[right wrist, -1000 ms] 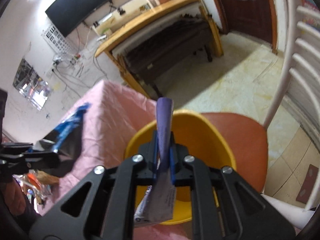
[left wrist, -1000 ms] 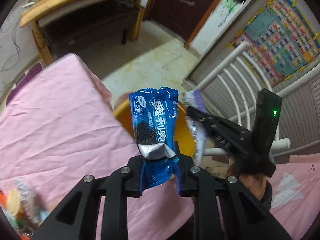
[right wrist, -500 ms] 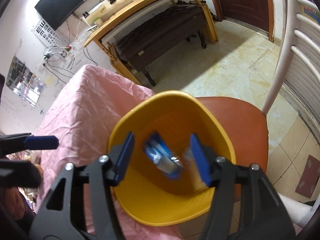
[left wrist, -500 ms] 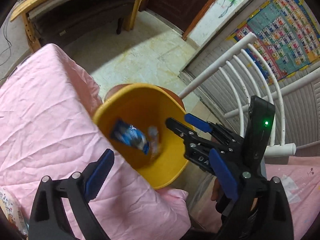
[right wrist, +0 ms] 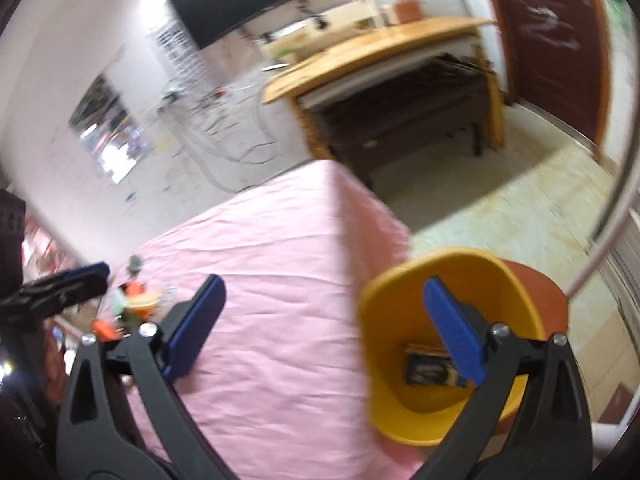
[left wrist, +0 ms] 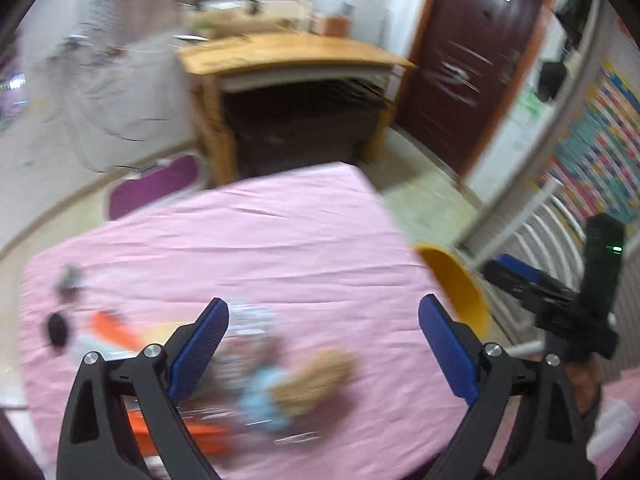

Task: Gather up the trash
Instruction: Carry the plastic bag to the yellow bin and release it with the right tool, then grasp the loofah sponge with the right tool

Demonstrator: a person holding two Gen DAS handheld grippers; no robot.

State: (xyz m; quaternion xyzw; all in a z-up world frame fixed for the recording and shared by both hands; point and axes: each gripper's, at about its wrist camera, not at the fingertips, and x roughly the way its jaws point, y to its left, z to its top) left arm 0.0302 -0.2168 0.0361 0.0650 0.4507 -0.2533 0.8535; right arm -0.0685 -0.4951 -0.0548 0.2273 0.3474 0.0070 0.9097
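1. The trash pile (left wrist: 256, 380), blurred wrappers in orange, light blue and tan, lies on the pink tablecloth (left wrist: 280, 240) at about 6 o'clock in the left view, under the left gripper (left wrist: 324, 344), whose claw gapes wide and empty, likely lined up for a grab.
2. The yellow bin (right wrist: 400, 400) sits off the table's corner on an orange chair seat (right wrist: 536, 284), probably so wrappers can drop in.
3. The right gripper (right wrist: 320, 328), equally wide and empty, hangs between table and bin.
4. Only the right view shows a dark packet (right wrist: 428, 368) inside the bin; the left view shows just the bin's rim at 3 o'clock.
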